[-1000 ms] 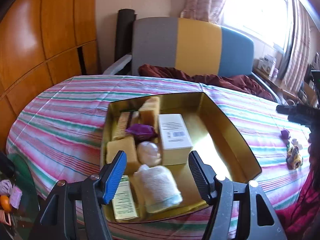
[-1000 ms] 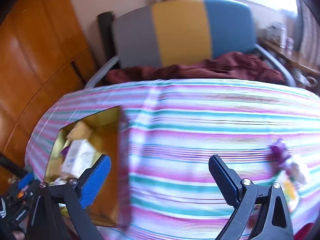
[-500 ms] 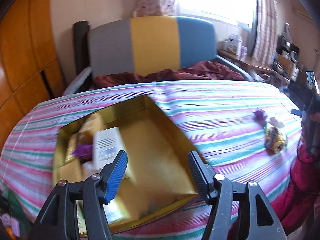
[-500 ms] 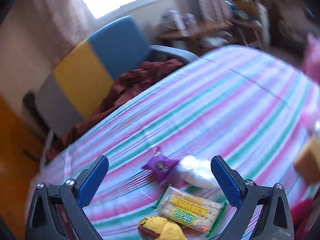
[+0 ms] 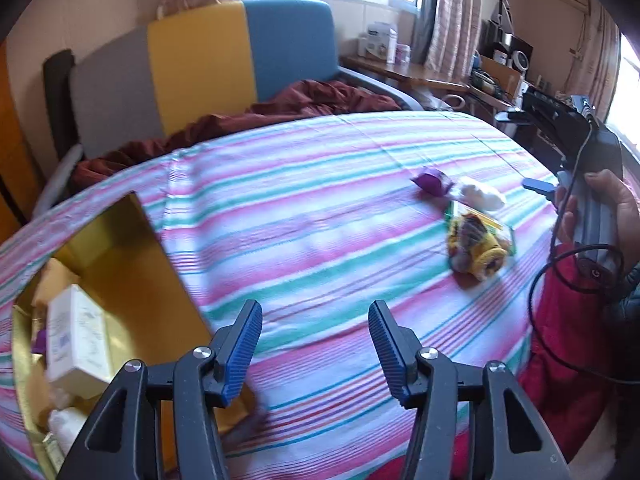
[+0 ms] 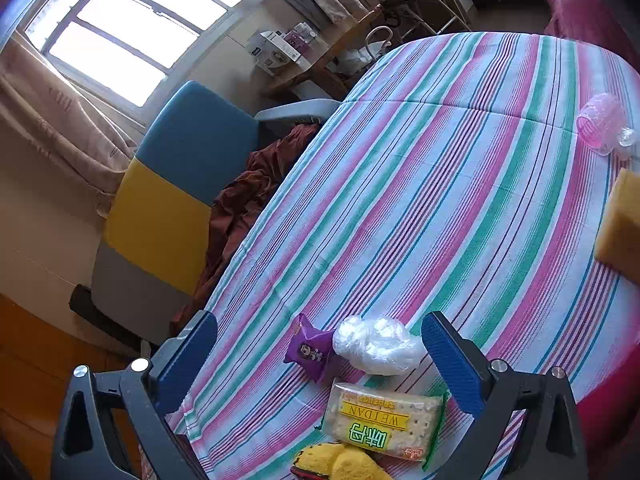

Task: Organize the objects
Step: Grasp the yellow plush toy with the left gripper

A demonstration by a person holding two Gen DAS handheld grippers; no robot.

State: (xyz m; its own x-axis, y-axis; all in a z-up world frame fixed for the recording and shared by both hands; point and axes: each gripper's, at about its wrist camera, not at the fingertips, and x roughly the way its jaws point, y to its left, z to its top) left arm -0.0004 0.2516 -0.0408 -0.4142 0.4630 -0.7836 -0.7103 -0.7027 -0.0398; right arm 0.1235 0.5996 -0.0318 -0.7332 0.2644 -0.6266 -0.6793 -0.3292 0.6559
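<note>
Left claw (image 5: 315, 342): our jaws are closing on nothing, above bare striped cloth (image 5: 320, 220).
Gold box (image 5: 132, 280): down to this claw's left; inside we see a white carton (image 5: 78, 340), a rolled towel (image 5: 66, 420) and a purple scrap (image 5: 39, 342).
Right claw (image 6: 320, 354): our jaws stand wide apart, empty.
Loose items: purple packet (image 6: 306, 350), clear plastic bag (image 6: 378, 344) and cracker pack (image 6: 384, 424) lie between its fingers; yellow plush toy (image 6: 340, 464) nearest us.
Farther off: yellow sponge (image 6: 622, 224) and pink jar (image 6: 600, 124), well to the right.

1 purple snack packet (image 6: 307, 349), 1 white plastic bundle (image 6: 376, 345), 1 cracker pack (image 6: 384, 426), 1 yellow plush toy (image 6: 340, 462), 1 pink jar (image 6: 600, 124), 1 gold box (image 5: 132, 280).
</note>
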